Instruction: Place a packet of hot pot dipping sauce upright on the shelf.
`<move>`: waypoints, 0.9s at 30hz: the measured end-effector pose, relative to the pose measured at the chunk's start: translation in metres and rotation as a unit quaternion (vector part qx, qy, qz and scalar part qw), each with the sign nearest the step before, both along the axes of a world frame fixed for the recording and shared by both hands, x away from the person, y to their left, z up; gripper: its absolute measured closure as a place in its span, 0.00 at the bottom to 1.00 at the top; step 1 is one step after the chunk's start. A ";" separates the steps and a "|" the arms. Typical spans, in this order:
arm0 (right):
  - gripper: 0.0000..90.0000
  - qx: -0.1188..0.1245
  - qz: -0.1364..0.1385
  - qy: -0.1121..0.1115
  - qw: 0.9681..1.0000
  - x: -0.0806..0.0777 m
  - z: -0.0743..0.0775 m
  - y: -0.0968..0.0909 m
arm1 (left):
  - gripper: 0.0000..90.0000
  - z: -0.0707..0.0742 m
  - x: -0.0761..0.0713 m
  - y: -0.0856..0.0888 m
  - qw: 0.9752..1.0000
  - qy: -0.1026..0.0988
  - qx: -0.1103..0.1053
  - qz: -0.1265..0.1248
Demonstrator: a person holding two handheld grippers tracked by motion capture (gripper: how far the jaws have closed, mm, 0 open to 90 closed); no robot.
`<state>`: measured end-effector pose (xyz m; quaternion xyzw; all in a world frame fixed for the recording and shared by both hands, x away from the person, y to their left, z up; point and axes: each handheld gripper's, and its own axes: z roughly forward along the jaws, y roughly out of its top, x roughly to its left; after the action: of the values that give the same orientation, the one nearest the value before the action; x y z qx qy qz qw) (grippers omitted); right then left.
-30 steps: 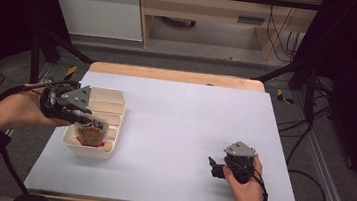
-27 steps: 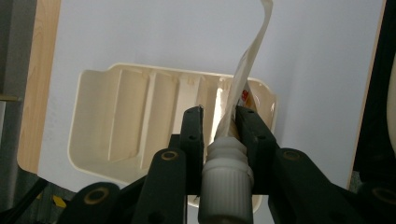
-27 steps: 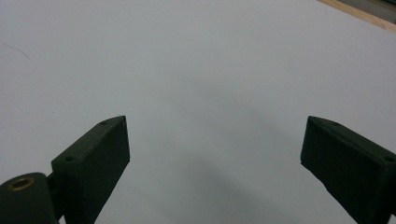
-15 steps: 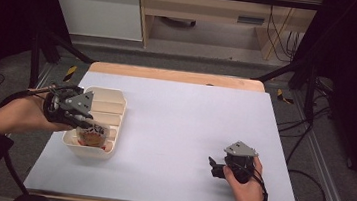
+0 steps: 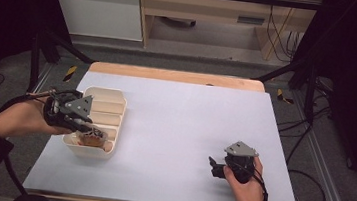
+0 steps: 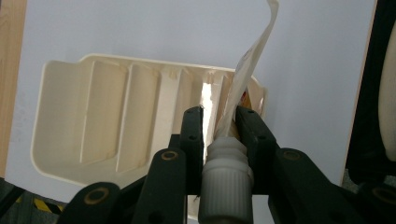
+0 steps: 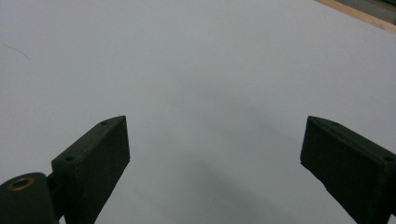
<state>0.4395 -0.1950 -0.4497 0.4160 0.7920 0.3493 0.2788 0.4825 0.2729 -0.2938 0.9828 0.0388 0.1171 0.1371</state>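
Note:
My left gripper (image 6: 219, 121) is shut on the white ribbed spout of a soft pouch (image 6: 252, 60), just above its screw cap (image 6: 226, 186). The pouch hangs over the near end of a cream tray (image 6: 107, 107) with several divider slots. From above, the left gripper (image 5: 90, 134) holds the brownish pouch (image 5: 93, 141) in the tray's (image 5: 110, 104) near compartment. At the table's right front, my right gripper (image 5: 212, 165) rests in a hand. Its jaws stand wide open (image 7: 215, 149) over bare table, with nothing between them.
The pale table top (image 5: 190, 117) runs between the tray and the right hand. A wooden strip (image 5: 176, 76) edges its far side. Black frame legs and cables stand on the floor around the table.
The left gripper with the pouch has shifted slightly toward the near end of the tray and sunk lower into it. The right gripper has stayed put.

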 end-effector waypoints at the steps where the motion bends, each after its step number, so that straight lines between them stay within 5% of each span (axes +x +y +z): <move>1: 0.09 0.000 0.000 0.000 1.000 0.000 0.000 0.000 | 0.82 -0.001 0.000 0.000 1.000 0.000 0.000 0.000; 27: 0.09 0.000 0.000 0.002 1.000 0.000 0.000 0.000 | 0.82 -0.020 0.002 0.006 1.000 0.014 -0.004 0.002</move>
<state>0.4399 -0.1951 -0.4498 0.4166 0.7925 0.3487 0.2773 0.4845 0.2791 -0.3137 0.9837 0.0435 0.1035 0.1405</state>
